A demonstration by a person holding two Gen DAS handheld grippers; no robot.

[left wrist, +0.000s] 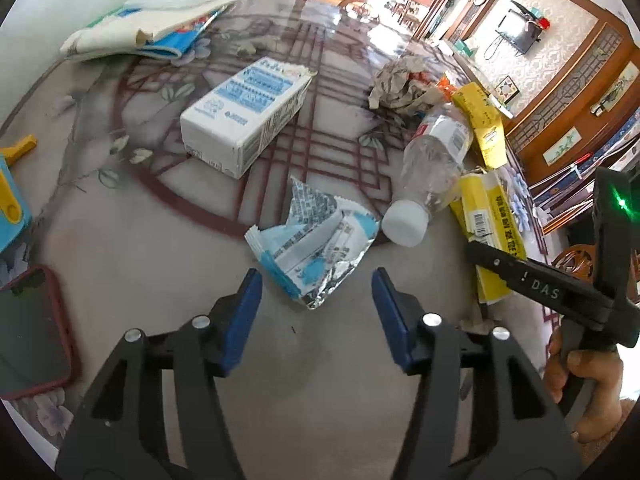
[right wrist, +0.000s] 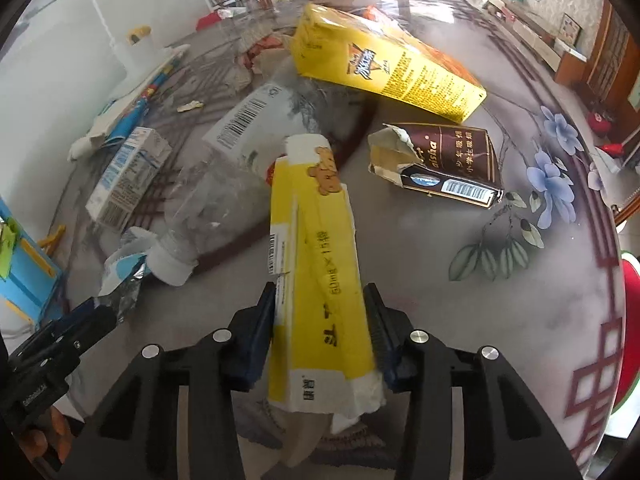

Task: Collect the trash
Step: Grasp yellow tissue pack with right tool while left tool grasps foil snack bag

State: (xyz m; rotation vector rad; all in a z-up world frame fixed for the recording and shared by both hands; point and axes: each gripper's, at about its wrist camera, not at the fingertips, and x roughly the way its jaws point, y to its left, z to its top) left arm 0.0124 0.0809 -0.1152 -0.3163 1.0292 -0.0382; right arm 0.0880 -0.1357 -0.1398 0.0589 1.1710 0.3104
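A torn blue-and-silver foil wrapper (left wrist: 316,248) lies on the glass-topped table (left wrist: 140,248). My left gripper (left wrist: 317,292) is open just in front of it; the wrapper's near corner reaches between the blue fingertips without touching them. My right gripper (right wrist: 320,320) is shut on a long yellow-and-white carton (right wrist: 316,264), with a pad pressed on each long side. A clear plastic bottle (left wrist: 432,168) with a white cap lies between the wrapper and the carton. A white-and-blue milk carton (left wrist: 244,116) lies on its side further back.
Crumpled brown paper (left wrist: 400,84), a large yellow snack box (right wrist: 384,72) and a torn brown packet (right wrist: 444,164) lie on the table. A phone in a red case (left wrist: 32,332) is at the left. Folded papers (left wrist: 148,32) are at the back left. The table's rim (right wrist: 600,280) curves at the right.
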